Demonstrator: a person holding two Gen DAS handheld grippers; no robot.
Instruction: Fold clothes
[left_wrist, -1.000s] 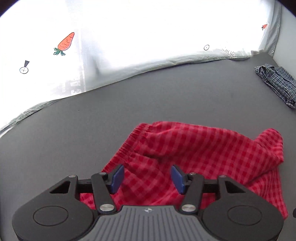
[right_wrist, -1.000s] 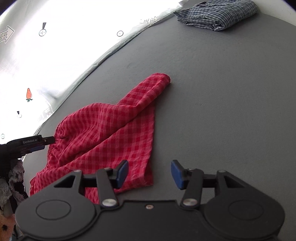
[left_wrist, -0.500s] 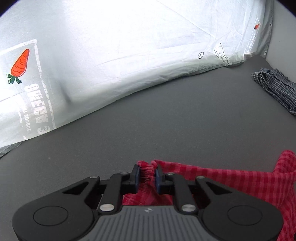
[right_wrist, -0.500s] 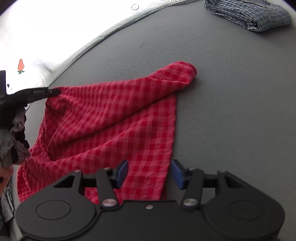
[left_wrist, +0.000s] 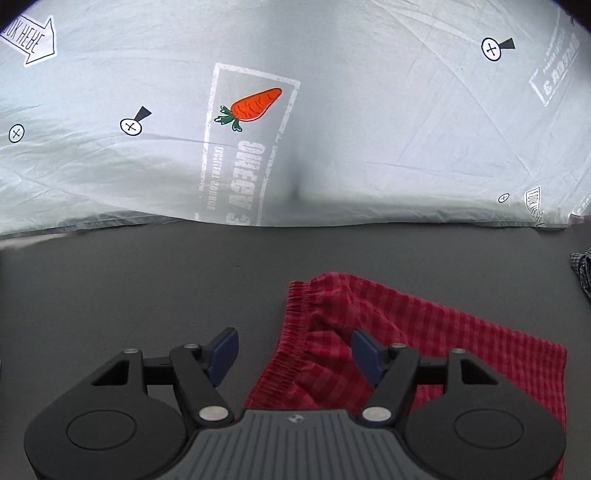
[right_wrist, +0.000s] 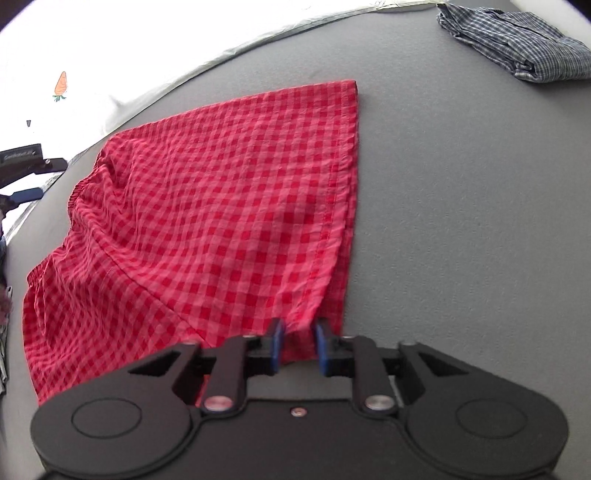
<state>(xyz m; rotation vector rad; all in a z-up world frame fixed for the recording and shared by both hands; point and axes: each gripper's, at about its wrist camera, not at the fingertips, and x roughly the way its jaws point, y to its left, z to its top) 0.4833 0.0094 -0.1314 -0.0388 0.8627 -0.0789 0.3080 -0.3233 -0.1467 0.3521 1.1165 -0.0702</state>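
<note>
Red gingham: a pair of checked shorts (right_wrist: 207, 206) lies spread on a dark grey table (right_wrist: 461, 221), elastic waistband toward the left of the right-wrist view, leg hem toward the right.
Waistband: the gathered band (left_wrist: 299, 332) runs down the middle of the left-wrist view, directly ahead of the left tool, with the cloth bunched into soft folds beside it.
Left gripper: the left gripper (left_wrist: 295, 354) has its blue pads (left_wrist: 221, 350) well apart and still widening; the waistband sits in the gap, but neither pad presses on it (the cloth lies loose on the table).
Right gripper: the right gripper (right_wrist: 298, 345) is closing on the near corner of the shorts at the hem, its blue pads (right_wrist: 276, 345) pinching a small tuck of fabric drawn up between them.
Hem: the stitched edge (right_wrist: 351, 155) runs from the pinched corner away toward the far side of the table, lying mostly flat.
Second garment: a blue-and-white plaid garment (right_wrist: 517, 48) rests in a folded heap at the far right of the table, well apart from the red shorts (only a sliver of it (left_wrist: 583, 273) shows at the right edge of the left-wrist view).
Backdrop: a pale sheet (left_wrist: 369, 110) printed with an orange carrot (left_wrist: 255, 107), crossed-circle marks and mirrored lettering hangs behind the table's far edge.
</note>
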